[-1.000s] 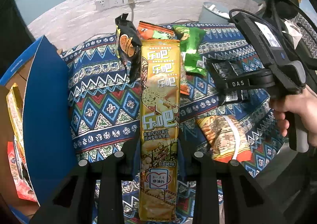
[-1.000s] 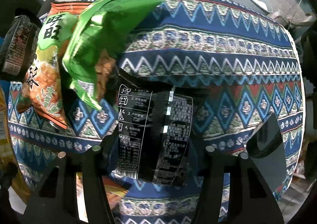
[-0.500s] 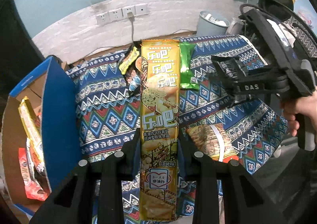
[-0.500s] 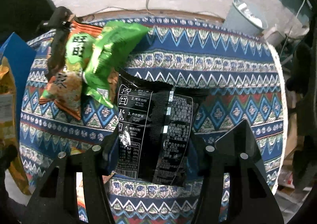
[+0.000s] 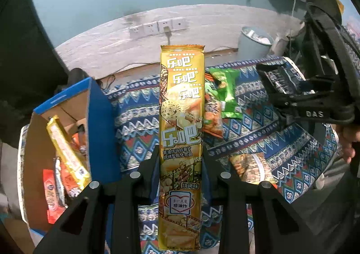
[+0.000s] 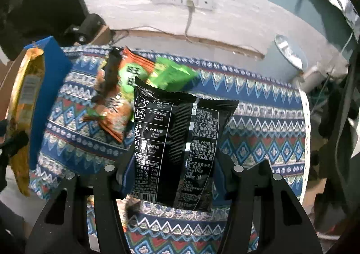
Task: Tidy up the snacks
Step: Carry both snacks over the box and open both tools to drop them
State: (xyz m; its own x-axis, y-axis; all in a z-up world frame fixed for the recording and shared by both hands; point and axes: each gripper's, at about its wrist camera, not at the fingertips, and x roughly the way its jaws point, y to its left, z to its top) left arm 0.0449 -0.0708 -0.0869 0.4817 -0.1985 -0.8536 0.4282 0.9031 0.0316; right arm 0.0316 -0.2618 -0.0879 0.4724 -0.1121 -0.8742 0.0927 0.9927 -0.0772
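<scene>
My left gripper (image 5: 180, 164) is shut on a long yellow snack pack (image 5: 181, 119) and holds it upright above the patterned table (image 5: 139, 108). My right gripper (image 6: 171, 164) is shut on a black snack bag (image 6: 175, 141), lifted off the table; it also shows in the left wrist view (image 5: 281, 81). A blue cardboard box (image 5: 99, 123) with several snack packs inside stands at the left. A green bag (image 5: 227, 92), an orange bag (image 5: 211, 116) and another bag (image 5: 249, 168) lie on the cloth.
A grey bin (image 5: 254, 42) stands on the floor behind the table. Wall sockets (image 5: 157, 27) with a plugged cable are at the back. A dark bag (image 6: 110, 78) lies beside the orange one (image 6: 117, 108) in the right wrist view.
Both grippers have risen and pulled back from the table with their packs. The box at the left has come more into view.
</scene>
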